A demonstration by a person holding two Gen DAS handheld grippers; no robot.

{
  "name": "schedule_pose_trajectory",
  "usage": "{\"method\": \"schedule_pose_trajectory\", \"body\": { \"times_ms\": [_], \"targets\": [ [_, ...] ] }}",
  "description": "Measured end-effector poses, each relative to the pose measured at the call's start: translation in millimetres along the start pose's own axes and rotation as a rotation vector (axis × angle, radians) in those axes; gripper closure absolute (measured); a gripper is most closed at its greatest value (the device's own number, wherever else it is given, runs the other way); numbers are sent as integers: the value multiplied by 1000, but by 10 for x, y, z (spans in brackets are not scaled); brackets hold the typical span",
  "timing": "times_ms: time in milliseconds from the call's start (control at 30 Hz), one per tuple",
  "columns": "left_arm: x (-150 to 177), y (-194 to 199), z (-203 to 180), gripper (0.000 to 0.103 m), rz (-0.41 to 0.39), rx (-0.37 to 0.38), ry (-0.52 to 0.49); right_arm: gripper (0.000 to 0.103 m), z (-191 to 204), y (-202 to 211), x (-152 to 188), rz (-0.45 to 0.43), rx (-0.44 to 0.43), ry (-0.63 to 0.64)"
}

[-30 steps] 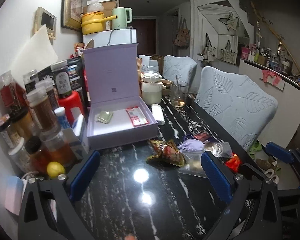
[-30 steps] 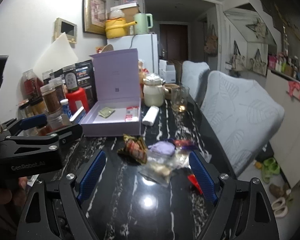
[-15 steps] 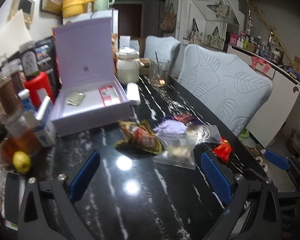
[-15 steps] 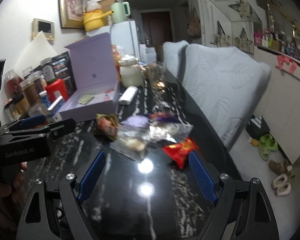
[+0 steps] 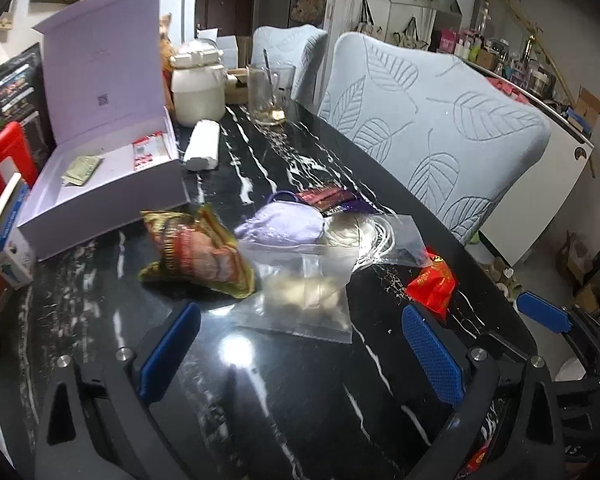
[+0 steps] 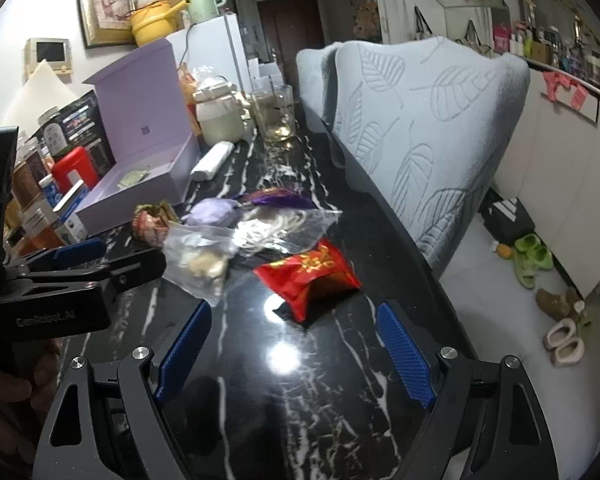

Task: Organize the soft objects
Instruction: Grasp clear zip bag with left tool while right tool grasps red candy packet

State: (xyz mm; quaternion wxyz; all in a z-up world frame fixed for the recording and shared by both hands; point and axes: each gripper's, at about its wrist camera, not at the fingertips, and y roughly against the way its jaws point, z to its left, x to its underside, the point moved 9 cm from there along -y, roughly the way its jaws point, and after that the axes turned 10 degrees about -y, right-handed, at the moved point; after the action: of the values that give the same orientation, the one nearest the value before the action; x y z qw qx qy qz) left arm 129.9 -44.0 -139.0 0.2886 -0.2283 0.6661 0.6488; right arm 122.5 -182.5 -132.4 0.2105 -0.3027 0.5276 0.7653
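Left gripper [image 5: 300, 348] spread wide, holding nothing, low over the black marbled tabletop [image 5: 284, 400]. Right gripper [image 6: 296, 352] likewise spread, empty. Just ahead of the left: clear zip bag [image 5: 312, 292] of pale lumps. Red packet [image 6: 306, 270] lies nearest the right gripper. Beyond: gold-red snack pouch [image 5: 198, 250], lilac cloth pouch [image 5: 280, 224], purple wrapper [image 5: 328, 198]. Farther left, open lilac box [image 5: 100, 160], lid upright.
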Motion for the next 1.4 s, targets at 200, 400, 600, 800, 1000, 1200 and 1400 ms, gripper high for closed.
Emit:
{"method": "schedule_pose_trajectory", "body": {
  "times_ms": [200,400,600,800,1000,1200,1400],
  "targets": [
    [-29,-278,-76,0,42,22,7,17,-160,-156,-1,36,15,-11],
    [-38,-523,-119,0,91,30,0,17,-279,-259,-36,59,24,-14],
    [-10,-699,-116,0,134,20,-15,17,-319,-373,-64,94,7,-22],
    [8,-799,-93,0,151,3,-37,17,-276,-496,-85,131,-22,-13],
    [-9,-852,-64,11,136,-30,-66,14,-235,-658,-103,165,-53,1],
    [-53,-828,-44,39,117,-13,-75,11,-240,-756,-100,192,-63,16],
    [-184,-616,-118,41,67,38,-73,10,-165,-836,-133,192,-60,58]
  ]
}}
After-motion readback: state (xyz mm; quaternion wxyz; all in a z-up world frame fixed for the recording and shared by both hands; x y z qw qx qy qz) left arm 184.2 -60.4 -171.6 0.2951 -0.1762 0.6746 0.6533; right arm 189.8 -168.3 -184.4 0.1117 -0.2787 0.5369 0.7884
